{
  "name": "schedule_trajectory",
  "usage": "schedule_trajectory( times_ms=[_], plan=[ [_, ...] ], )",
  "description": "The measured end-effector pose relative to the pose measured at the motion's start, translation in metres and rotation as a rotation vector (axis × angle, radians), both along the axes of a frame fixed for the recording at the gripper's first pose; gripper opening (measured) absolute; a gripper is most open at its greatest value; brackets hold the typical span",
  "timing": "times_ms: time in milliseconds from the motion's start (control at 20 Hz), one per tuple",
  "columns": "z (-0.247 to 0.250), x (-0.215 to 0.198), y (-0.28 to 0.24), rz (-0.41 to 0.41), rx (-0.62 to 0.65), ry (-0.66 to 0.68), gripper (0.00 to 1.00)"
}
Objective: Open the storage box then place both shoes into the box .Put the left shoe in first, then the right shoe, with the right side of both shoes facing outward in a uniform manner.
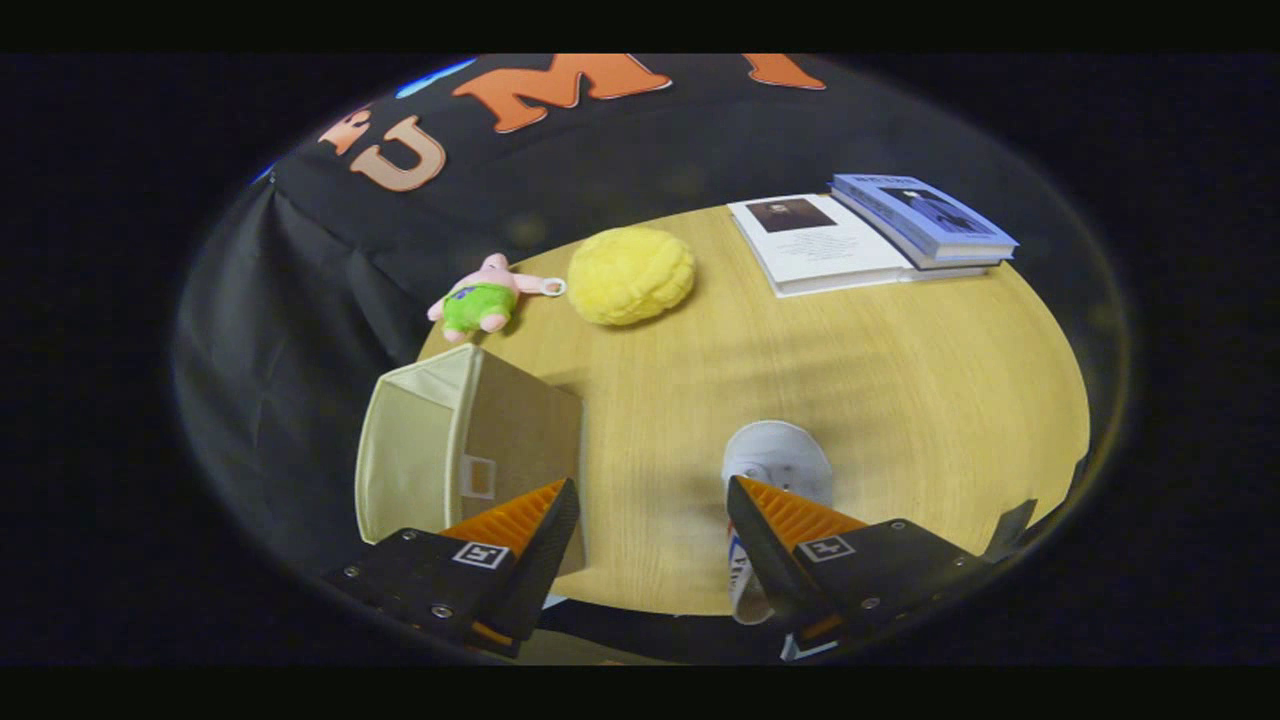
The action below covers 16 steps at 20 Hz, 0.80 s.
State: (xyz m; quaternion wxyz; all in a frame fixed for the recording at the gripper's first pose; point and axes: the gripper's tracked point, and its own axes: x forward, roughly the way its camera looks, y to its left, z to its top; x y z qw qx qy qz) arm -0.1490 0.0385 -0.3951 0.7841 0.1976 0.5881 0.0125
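Gripper [652, 520] was spread wide with nothing in it, hanging over the table [900, 380]. The white shoe [775, 460] sat right of the open storage box [450, 450], poking out from behind one fingertip.

storage box [470, 450]: beige cloth outside, paler cream inside, with a small white-framed label holder on the front side.
shoe [778, 470]: white toe; on the side, near the sole, small red and blue marks.
table [900, 400]: light yellow-brown wood with fine straight grain lines.
round cushion [630, 275]: bright yellow, with a bumpy crossed pattern like a bun.
plush toy [480, 298]: pink body, green trousers, a small blue part at the waist, a white ring on one arm.
upper book [925, 215]: blue-lilac cover with a darker picture.
lower book [815, 245]: white cover with a small dark picture and grey lines of text.
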Motion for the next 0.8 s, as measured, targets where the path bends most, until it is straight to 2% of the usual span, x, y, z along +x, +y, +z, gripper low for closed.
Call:
schedule_trajectory(
  times_ms=[300,500,800],
  plan=[
    [-0.038,-0.045,-0.049,-0.066,-0.068,0.112,0.89],
    [-0.057,-0.073,-0.066,-0.065,-0.095,0.173,0.89],
    [-0.078,-0.093,-0.060,-0.055,-0.088,0.212,0.73]
  ],
)
